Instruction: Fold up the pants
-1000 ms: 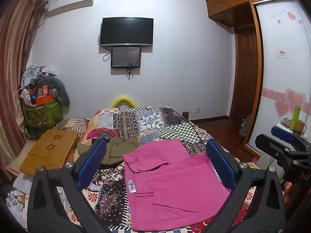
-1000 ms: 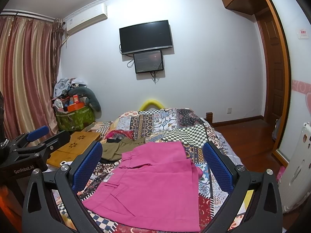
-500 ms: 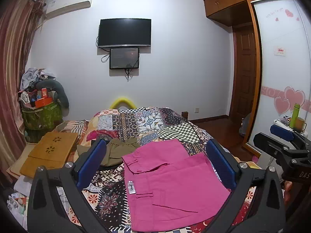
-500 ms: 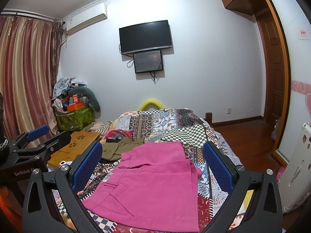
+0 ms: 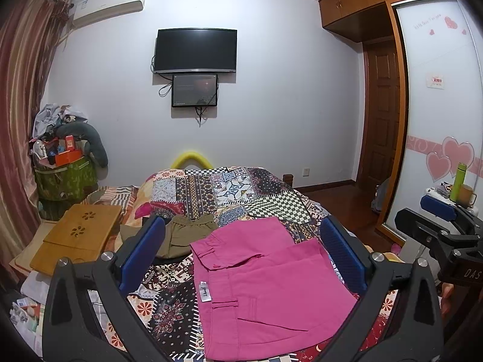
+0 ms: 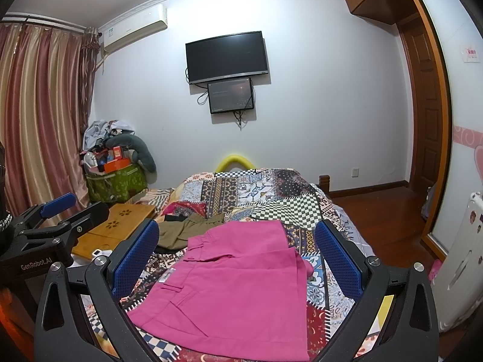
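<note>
Pink pants [image 5: 265,286] on multicoloured patchwork quilt [image 5: 235,190].

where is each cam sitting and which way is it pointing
Left wrist: on the left gripper, above the near end of the bed, facing the TV wall; its open blue fingers frame the pink pants, with the right gripper at far right.
Right wrist: on the right gripper, same heading, from further right; its open fingers frame the pants, with the left gripper at far left.
Shared: pants, olive garment, TV.
</note>
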`<action>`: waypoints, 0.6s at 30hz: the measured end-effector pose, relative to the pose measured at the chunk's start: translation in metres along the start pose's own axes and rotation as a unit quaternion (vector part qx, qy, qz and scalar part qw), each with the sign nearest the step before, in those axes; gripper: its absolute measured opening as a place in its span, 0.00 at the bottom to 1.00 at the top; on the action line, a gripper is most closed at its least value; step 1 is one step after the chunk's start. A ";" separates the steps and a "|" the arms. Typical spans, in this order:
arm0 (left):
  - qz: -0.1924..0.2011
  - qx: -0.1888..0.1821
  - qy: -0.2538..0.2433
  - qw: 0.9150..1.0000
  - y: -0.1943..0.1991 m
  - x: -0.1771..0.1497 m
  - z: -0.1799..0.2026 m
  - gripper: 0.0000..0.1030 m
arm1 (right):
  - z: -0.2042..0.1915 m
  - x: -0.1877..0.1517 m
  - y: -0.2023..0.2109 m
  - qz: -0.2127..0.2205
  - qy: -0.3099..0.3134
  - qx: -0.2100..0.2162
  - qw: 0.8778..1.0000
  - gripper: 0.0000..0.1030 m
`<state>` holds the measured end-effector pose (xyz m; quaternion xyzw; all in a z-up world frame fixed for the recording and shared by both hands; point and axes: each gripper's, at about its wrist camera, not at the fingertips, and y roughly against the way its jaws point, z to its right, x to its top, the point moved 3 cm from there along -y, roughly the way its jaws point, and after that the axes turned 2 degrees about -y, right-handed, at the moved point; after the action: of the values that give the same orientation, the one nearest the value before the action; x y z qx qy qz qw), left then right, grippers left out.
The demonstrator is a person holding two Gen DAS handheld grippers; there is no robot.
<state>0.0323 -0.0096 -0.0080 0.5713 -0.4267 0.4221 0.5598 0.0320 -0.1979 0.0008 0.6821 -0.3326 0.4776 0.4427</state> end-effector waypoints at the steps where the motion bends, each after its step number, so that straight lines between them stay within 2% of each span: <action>1: 0.000 0.000 0.000 1.000 0.000 0.000 0.000 1.00 | 0.001 0.000 0.000 0.000 0.000 0.000 1.000 1.00; 18: -0.002 0.002 0.003 1.000 -0.005 0.002 -0.004 1.00 | 0.001 0.000 -0.001 -0.001 0.000 0.000 1.000 1.00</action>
<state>0.0372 -0.0054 -0.0078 0.5717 -0.4231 0.4239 0.5608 0.0333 -0.1983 0.0002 0.6826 -0.3320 0.4765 0.4436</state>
